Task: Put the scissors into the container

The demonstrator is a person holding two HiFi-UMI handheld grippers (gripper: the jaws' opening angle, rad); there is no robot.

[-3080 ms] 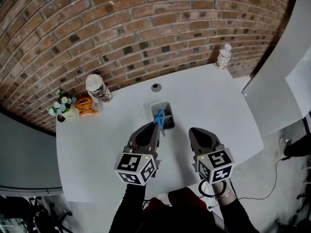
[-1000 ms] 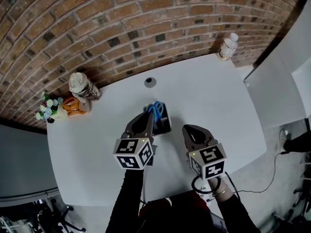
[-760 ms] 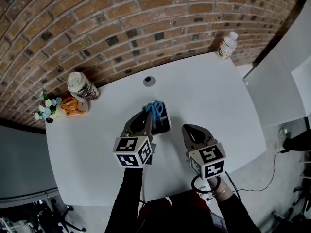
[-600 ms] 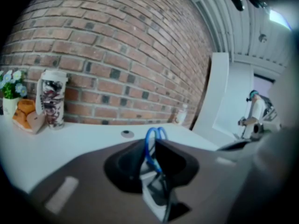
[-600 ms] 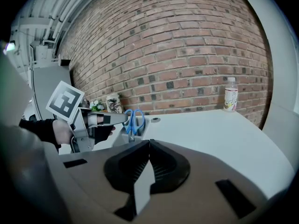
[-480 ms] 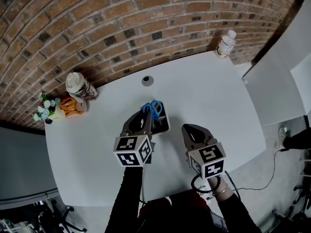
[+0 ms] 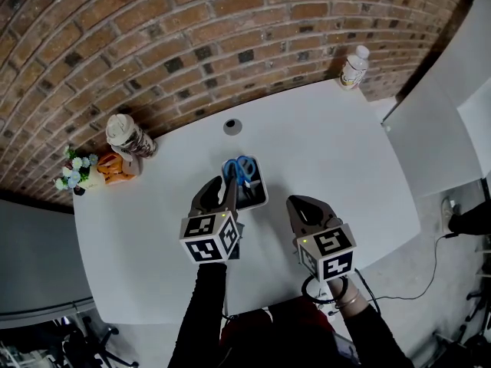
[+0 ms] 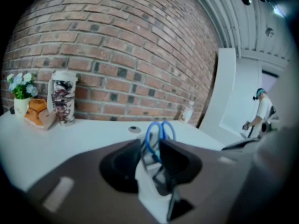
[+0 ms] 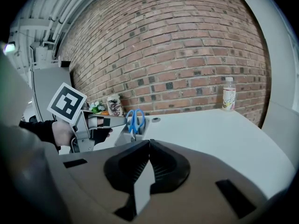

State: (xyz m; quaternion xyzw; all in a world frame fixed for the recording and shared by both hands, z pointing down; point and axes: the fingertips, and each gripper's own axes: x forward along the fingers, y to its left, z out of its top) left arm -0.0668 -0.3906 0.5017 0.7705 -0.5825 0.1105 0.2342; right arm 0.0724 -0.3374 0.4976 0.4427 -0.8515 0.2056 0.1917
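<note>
Now, scissors (image 7: 240,167): we see them standing in the container, blue handles up above the rim and blades down inside. They sit at its 12 o'clock end in the head view.
Container (image 7: 261,195): a small grey box near the middle of the table (image 7: 337,152), at 12 o'clock from our left gripper's tips and about 10 o'clock from our right gripper.
Left gripper (image 7: 225,182): its jaws stand apart and have just been opening. In its own view the left gripper (image 8: 150,146) frames the scissors (image 8: 160,126) in the gap, with neither pad pressing on them, so we hold nothing.
Side look: from the right gripper view, the left gripper (image 9: 125,120) has its tips just beside the scissors (image 9: 135,119), at their 9 o'clock, above the container (image 9: 122,135).
Right gripper (image 7: 301,204): its jaws are closed together with nothing between them, as its own view shows (image 9: 148,143). We hold it over the near part of the table, apart from the container.
Cable hole (image 7: 232,126): at 12 o'clock from the container.
Bottle (image 7: 353,67): at the table's 1 o'clock corner, well apart from our grippers.
Cup (image 7: 126,134): at the 10 o'clock edge, with flowers (image 7: 73,176) near it at its 8 o'clock.
Brick wall (image 7: 230,37): runs behind the far edge of the table.
</note>
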